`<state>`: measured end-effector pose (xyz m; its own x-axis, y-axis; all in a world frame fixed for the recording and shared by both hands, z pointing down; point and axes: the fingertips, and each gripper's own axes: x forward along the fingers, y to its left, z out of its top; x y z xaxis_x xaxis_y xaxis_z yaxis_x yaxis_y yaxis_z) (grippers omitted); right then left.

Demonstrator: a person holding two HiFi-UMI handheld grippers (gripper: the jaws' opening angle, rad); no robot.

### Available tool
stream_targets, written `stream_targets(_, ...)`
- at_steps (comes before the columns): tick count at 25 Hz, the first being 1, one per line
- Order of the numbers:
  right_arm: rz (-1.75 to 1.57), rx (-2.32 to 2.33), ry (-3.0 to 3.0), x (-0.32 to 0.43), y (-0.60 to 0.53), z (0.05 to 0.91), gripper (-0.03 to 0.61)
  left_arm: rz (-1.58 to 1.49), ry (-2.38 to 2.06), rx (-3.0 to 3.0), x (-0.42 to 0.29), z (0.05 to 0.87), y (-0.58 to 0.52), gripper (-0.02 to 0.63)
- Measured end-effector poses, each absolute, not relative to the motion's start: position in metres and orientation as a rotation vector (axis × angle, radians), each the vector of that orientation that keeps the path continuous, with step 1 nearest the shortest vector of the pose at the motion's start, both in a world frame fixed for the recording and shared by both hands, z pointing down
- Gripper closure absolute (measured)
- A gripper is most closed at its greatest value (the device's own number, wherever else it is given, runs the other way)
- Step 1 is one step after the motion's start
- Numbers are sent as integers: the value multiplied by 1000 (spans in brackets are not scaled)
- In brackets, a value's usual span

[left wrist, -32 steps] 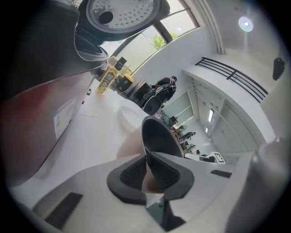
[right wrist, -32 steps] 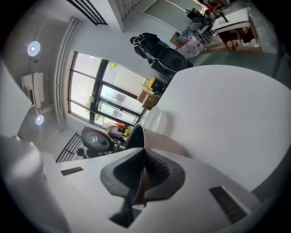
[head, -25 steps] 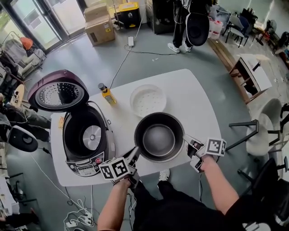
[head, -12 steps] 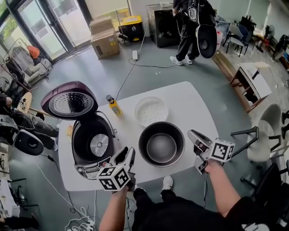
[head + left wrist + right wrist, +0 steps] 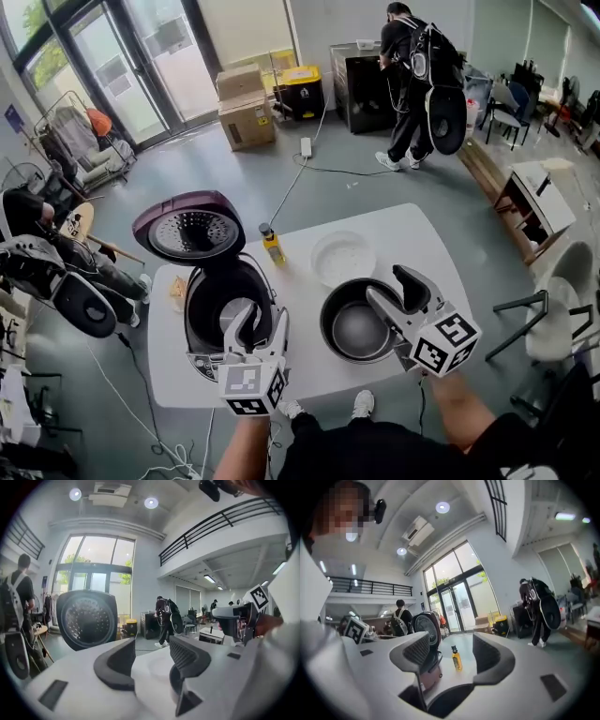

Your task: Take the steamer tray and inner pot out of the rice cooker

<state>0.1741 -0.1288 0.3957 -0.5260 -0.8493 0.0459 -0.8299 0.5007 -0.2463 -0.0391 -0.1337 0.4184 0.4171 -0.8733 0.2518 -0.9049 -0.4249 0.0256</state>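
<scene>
The dark inner pot (image 5: 360, 328) stands on the white table (image 5: 412, 234), to the right of the open purple rice cooker (image 5: 225, 305), whose lid (image 5: 190, 231) is up. Behind the pot lies the white steamer tray (image 5: 342, 256). My left gripper (image 5: 256, 324) hovers above the cooker's front, and my right gripper (image 5: 392, 287) hovers over the pot's right rim. Both have just been opening their jaws, with nothing between them. The left gripper view has its jaws (image 5: 150, 656) level, facing the lid (image 5: 86, 618). Through the right gripper (image 5: 452, 654) the cooker (image 5: 427, 629) shows.
A yellow bottle (image 5: 273, 246) stands behind the cooker, also in the right gripper view as the bottle (image 5: 456, 658). Cardboard boxes (image 5: 246, 117) and a person with a backpack (image 5: 412, 75) are beyond the table. A seated person (image 5: 47, 253) is at the left, a chair (image 5: 548, 319) at the right.
Both grippers let go of the pot's rim, opened and rose off the table. The pot stays beside the cooker. The head view has tilted up toward the room.
</scene>
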Motion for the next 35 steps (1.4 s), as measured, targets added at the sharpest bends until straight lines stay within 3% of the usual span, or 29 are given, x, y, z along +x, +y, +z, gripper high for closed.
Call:
stream_targets(5,8,-1571,2781,126,-135,375,313,209,-1669,2507,-74,390,-136,393)
stream_targets(10,112,-1554,2823,84,-142,368,323,241,-1786,2517,-108,380,-142,449)
stream_targets(20,191,-1506,2830,32,-155,349,577,295,-1853,2532,-143,364,-151,604)
stream_targets(35,224,-1563,2782,-1,-165,349,580,198,-1821,2571,-161,364,-149,617)
